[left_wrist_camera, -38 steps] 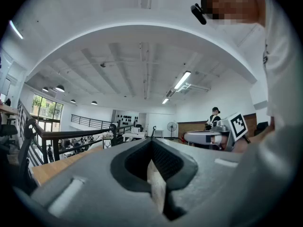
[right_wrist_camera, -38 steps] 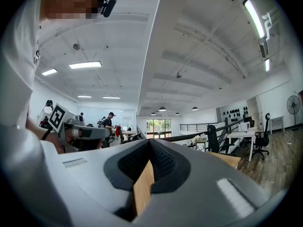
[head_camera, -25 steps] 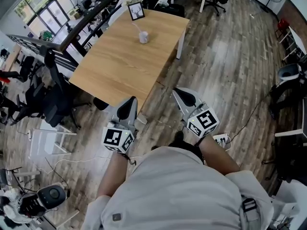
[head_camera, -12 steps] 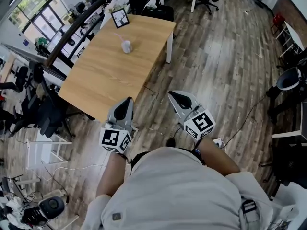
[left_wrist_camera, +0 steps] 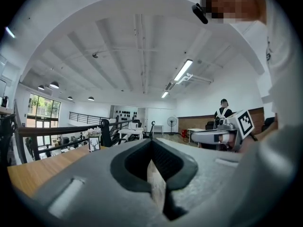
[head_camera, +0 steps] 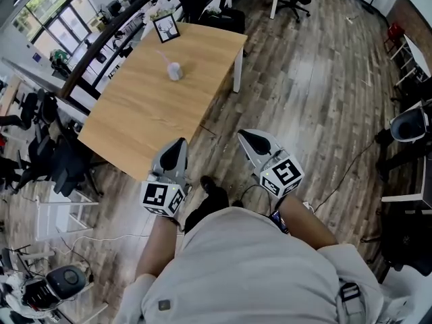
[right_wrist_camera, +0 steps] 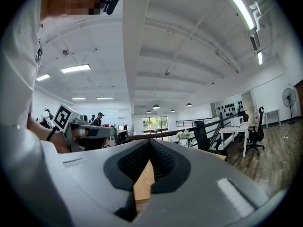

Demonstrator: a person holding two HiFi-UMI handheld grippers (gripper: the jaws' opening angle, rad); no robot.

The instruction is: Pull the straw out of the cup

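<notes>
A small white cup (head_camera: 175,71) with a pink straw (head_camera: 165,58) leaning out of it stands on the far half of a wooden table (head_camera: 148,113) in the head view. Both grippers are held level over the plank floor, short of the table's near corner and far from the cup. My left gripper (head_camera: 178,142) has its jaws together with nothing between them. My right gripper (head_camera: 244,134) is shut and empty as well. In the left gripper view the left gripper (left_wrist_camera: 152,143) shows only a thin slit; the right gripper (right_wrist_camera: 149,144) looks the same in its own view.
A framed deer picture (head_camera: 166,28) stands at the table's far end. Black office chairs (head_camera: 64,164) crowd the left side, and a railing (head_camera: 115,29) runs behind the table. A dark bin (head_camera: 409,124) sits at the right. A person (left_wrist_camera: 222,110) stands in the distance.
The person carrying the grippers has walked forward. The table's near corner now lies close ahead of the left gripper, and a shoe shows below. Both grippers stayed shut.
</notes>
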